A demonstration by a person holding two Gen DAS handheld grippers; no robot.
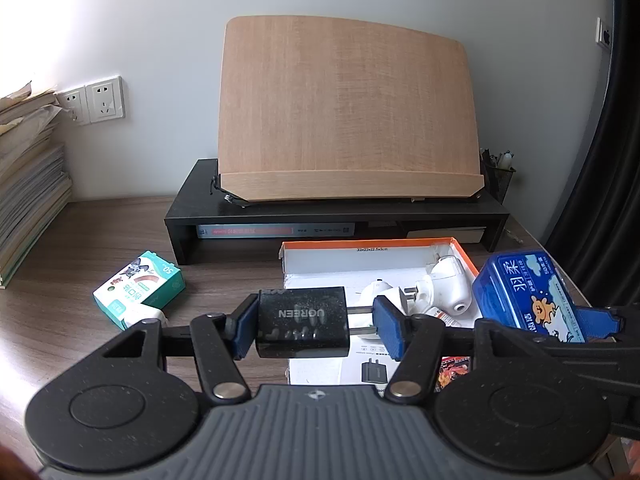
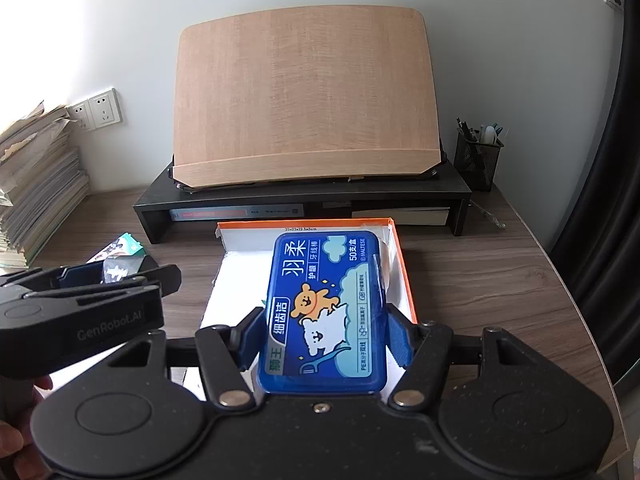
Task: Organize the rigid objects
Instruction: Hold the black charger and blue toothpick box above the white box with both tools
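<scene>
My left gripper is shut on a black UGREEN charger, held sideways just left of the orange-rimmed white box. My right gripper is shut on a blue dental floss case, held over the same box. The blue case also shows at the right in the left wrist view. White plug adapters and a white charger carton lie inside the box. The left gripper body shows at the left of the right wrist view.
A teal and white small box lies on the wooden desk at left. A black monitor riser with a tilted wooden board stands behind. Paper stacks at far left, mesh pen holder at back right.
</scene>
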